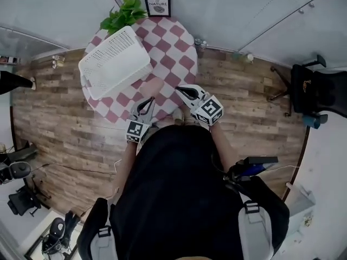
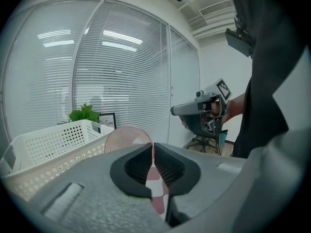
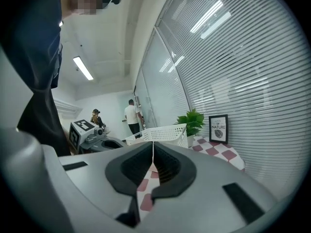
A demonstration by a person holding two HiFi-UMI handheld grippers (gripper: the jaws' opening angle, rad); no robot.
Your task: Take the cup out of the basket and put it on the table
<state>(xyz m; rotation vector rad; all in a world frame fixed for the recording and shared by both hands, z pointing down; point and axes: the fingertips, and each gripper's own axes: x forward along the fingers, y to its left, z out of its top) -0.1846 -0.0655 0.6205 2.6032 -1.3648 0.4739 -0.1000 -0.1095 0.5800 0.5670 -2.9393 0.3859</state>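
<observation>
A pink translucent cup (image 1: 153,85) stands on the checkered round table (image 1: 176,50) near its front edge, outside the white perforated basket (image 1: 138,47). My left gripper (image 1: 147,103) is shut and empty, its tips just short of the cup. In the left gripper view the cup (image 2: 127,139) shows right behind the closed jaws of the left gripper (image 2: 152,147), beside the basket (image 2: 53,149). To the cup's right my right gripper (image 1: 180,90) hangs over the table edge, shut on nothing. The right gripper view has its own gripper (image 3: 153,144) closed, with the basket (image 3: 155,134) beyond.
A potted plant (image 1: 122,16) and a framed picture (image 1: 157,4) stand at the table's far side against the blinds. An office chair (image 1: 317,91) is off to the right on the wooden floor. Two people (image 3: 131,118) stand far back in the room.
</observation>
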